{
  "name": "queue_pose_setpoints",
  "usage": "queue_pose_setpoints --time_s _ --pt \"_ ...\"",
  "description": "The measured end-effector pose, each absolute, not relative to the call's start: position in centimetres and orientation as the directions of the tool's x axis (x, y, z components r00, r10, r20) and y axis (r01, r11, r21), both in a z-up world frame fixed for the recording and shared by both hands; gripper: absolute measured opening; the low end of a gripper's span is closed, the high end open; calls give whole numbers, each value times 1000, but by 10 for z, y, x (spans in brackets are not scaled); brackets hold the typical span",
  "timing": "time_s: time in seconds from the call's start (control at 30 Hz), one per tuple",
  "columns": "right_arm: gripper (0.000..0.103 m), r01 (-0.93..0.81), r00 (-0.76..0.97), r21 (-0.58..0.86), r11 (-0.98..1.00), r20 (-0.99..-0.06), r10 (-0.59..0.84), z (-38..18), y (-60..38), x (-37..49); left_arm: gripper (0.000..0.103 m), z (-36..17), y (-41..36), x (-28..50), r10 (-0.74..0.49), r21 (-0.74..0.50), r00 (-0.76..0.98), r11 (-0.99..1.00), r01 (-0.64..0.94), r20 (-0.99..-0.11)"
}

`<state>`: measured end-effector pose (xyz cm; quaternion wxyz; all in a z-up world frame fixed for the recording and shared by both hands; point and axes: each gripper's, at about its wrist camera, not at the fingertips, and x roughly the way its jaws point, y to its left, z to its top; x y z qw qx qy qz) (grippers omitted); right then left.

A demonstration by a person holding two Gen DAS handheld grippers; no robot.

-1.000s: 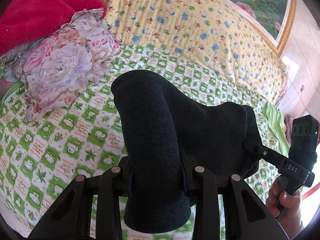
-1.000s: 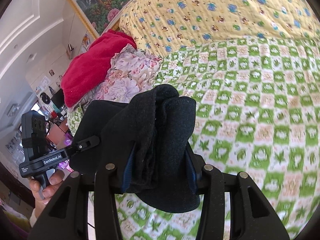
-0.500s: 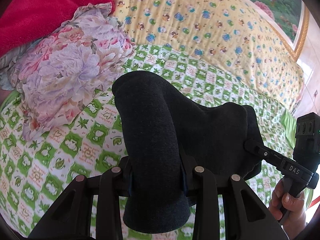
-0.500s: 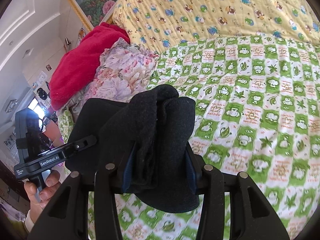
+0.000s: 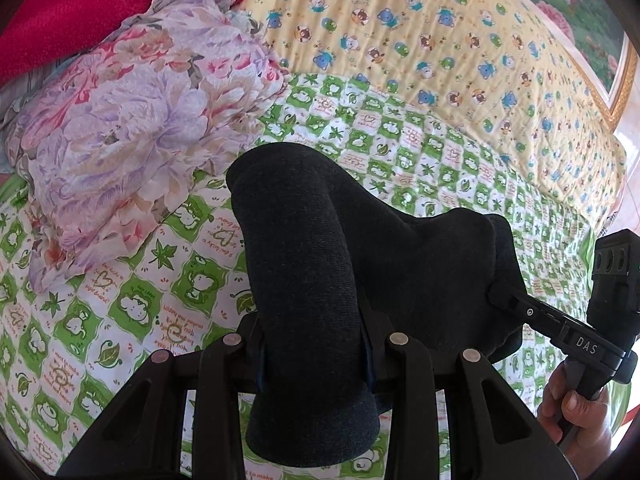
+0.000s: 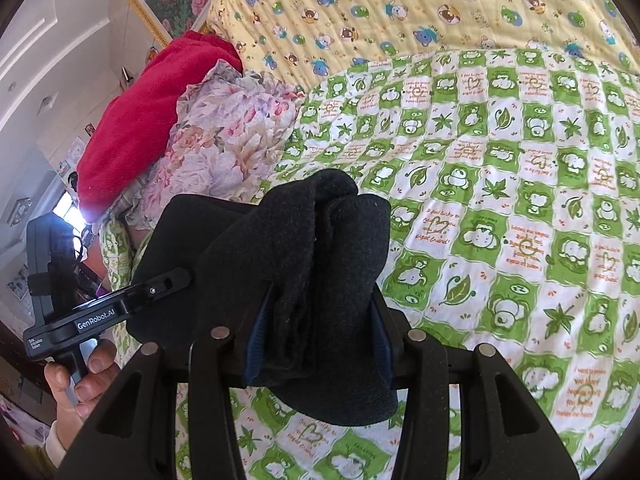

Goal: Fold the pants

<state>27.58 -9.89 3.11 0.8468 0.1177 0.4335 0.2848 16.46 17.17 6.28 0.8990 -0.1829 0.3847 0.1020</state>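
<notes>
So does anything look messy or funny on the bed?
Only the floral cloth: it lies crumpled beside the red blanket. The dark knit pants hang bunched between both grippers, not torn.

Dark charcoal knit pants (image 5: 304,280), bunched into thick folds, hang lifted above the bed, pinched at 2 spots.

Pants (image 5: 320,280) above the bedspread (image 5: 120,300), pillow (image 5: 132,128) far left, quilt (image 5: 400,40) behind.
</notes>
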Motion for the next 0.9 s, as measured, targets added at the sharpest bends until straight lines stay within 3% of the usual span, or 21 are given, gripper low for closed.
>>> queue_pose_setpoints --time_s 0.13,0.3,0.43,0.5,0.57,0.9 --pt "52 -375 453 420 826 -694 559 20 -97 280 35 52 174 165 41 -252 670 908 -335 -741" --pt "59 -362 461 409 837 -702 543 10 -104 281 52 43 176 164 41 -254 668 906 -339 -743" --pt "63 -366 457 422 829 -695 555 4 -109 283 59 35 177 163 47 -245 654 905 -348 -755" --pt "66 -370 459 418 830 -695 554 3 -110 283 72 31 176 162 71 -222 647 906 -360 -759" --pt "71 -372 462 409 833 -697 548 1 -110 283 76 29 174 160 95 -198 642 909 -368 -760" --pt "74 -378 438 415 828 -707 555 10 -104 276 82 30 175 148 96 -190 631 909 -370 -769"
